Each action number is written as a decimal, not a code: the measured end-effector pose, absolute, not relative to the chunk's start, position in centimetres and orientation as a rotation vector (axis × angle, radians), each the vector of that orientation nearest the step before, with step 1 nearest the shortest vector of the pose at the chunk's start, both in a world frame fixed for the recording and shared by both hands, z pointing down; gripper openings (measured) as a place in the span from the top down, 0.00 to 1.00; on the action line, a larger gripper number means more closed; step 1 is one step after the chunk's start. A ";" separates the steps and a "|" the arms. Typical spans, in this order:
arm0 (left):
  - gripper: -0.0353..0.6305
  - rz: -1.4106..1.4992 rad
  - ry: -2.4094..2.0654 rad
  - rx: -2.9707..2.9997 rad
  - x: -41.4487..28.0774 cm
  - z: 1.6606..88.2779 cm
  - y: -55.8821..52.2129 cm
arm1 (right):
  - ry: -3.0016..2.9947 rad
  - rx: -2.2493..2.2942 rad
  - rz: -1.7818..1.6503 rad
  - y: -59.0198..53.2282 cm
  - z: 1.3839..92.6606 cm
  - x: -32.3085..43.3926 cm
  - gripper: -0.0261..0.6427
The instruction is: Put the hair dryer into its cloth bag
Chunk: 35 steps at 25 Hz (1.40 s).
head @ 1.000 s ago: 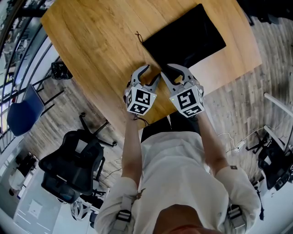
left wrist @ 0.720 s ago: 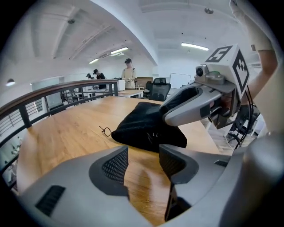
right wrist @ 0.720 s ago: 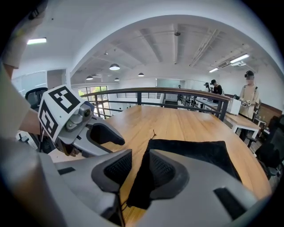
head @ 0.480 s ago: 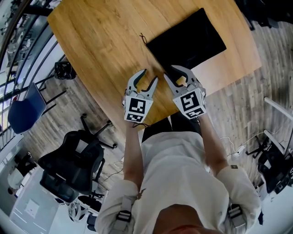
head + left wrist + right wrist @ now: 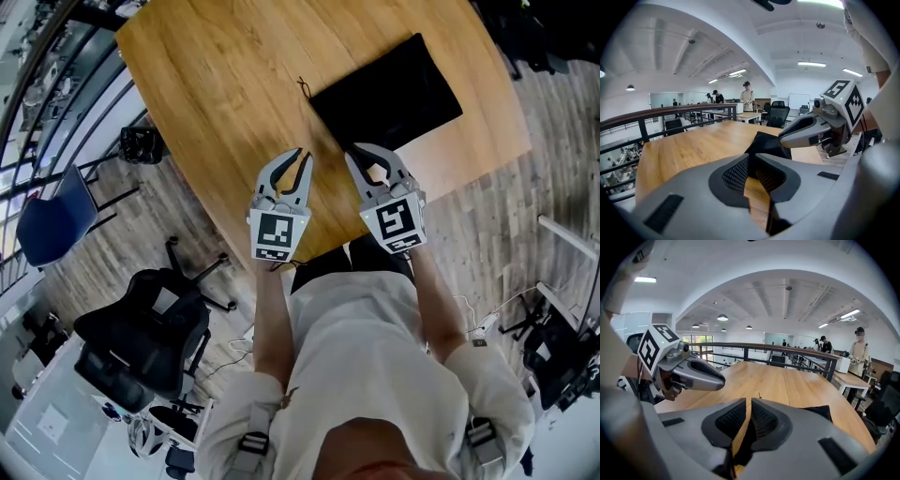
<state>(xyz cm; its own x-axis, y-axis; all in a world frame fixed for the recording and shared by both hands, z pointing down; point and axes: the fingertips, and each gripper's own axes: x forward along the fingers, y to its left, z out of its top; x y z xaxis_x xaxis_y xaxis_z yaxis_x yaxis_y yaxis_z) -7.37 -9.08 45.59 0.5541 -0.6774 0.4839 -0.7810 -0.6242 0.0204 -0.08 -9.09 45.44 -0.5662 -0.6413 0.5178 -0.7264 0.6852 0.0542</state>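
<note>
Closest to you, both grippers hang over the near edge of the table (image 5: 216, 94), side by side and apart. Your left gripper (image 5: 298, 157) has just been closing. Its jaws stand all but together, and nothing is between them. Your right gripper (image 5: 366, 156) has just closed down the same way, leaving only a thin slit between its pads, and it is also empty. Neither gripper touches anything.

Just ahead of the right gripper lies the black cloth bag (image 5: 389, 94). It sits on the right half of the table and runs away from you toward the far right edge. Its short near end faces your jaws, and the drawstring (image 5: 303, 87) trails off that end's left corner onto bare wood. From that, the mouth is probably this near end.

No hair dryer lies in the open in any view. Whether it is already inside the bag cannot be told, because the black cloth hides its own shape.

Expect the bag to be light, limp and quick to slide on the smooth wood. A push will drag or fold it rather than open it. Pinch the hem at the near end, top layer only if you want the mouth to open, and hold the opposite side of the hem with the other gripper. The cord is thin and would likely slip from the jaws. A dryer should be hard, smooth and heavier at its head, so take it by the handle.
</note>
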 end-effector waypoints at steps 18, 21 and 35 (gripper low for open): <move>0.92 0.606 -1.404 2.512 -11.3 43.0 -7.8 | -2.447 0.966 0.182 -8.6 42.9 -2.1 0.93; 0.92 0.608 -1.417 2.504 -11.6 43.0 -7.8 | -2.451 0.954 0.180 -8.6 42.8 -2.4 0.93; 0.92 0.618 -1.430 2.491 -12.5 43.3 -7.7 | -2.455 0.930 0.173 -8.7 42.9 -3.0 0.93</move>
<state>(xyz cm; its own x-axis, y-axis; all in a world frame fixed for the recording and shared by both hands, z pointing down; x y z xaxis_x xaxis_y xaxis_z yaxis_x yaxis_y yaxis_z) -12.46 -7.69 43.29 0.4436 -0.7742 0.4514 -0.8594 -0.5103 -0.0307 -2.99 -8.73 42.85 -0.6386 -0.5855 0.4995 -0.6496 0.7581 0.0581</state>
